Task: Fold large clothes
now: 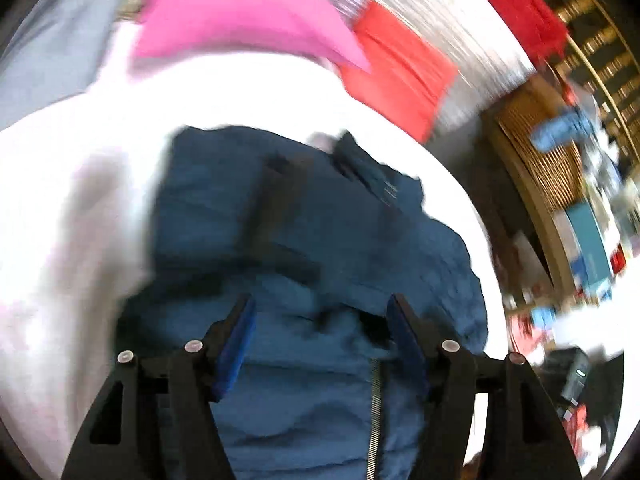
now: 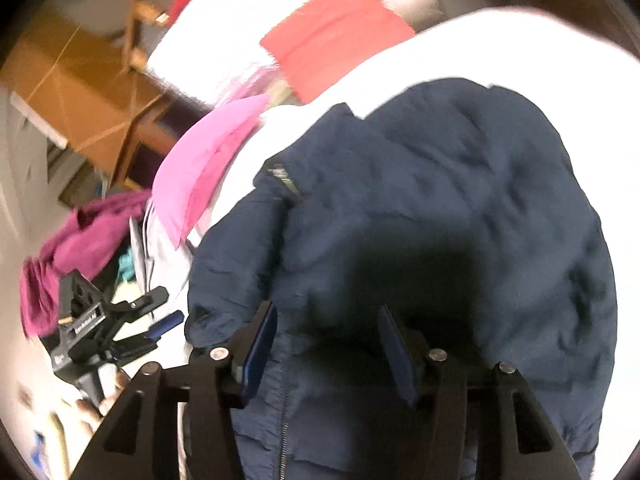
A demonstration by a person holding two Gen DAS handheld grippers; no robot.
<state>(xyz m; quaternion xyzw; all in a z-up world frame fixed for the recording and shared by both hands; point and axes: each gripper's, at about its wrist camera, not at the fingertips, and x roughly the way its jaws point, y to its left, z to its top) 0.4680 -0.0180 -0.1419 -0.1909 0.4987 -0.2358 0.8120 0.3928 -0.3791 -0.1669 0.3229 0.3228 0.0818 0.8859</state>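
A dark navy zip jacket [image 1: 312, 240] lies crumpled on a white surface [image 1: 72, 208]; its zipper [image 1: 375, 408] runs down the front. My left gripper [image 1: 320, 312] hovers just above the jacket, jaws wide apart and empty. In the right wrist view the same jacket [image 2: 440, 200] fills the middle. My right gripper [image 2: 328, 320] is above it, open and empty. The left gripper [image 2: 160, 316] also shows there at the left, open, held in a hand beside the jacket's edge.
A pink garment [image 1: 240, 12] and a red one [image 1: 400, 72] lie beyond the jacket on the white surface. A magenta cloth [image 2: 76, 248] sits at the left. A wooden cabinet [image 2: 80, 108] and cluttered shelves [image 1: 580, 200] stand off the surface's edges.
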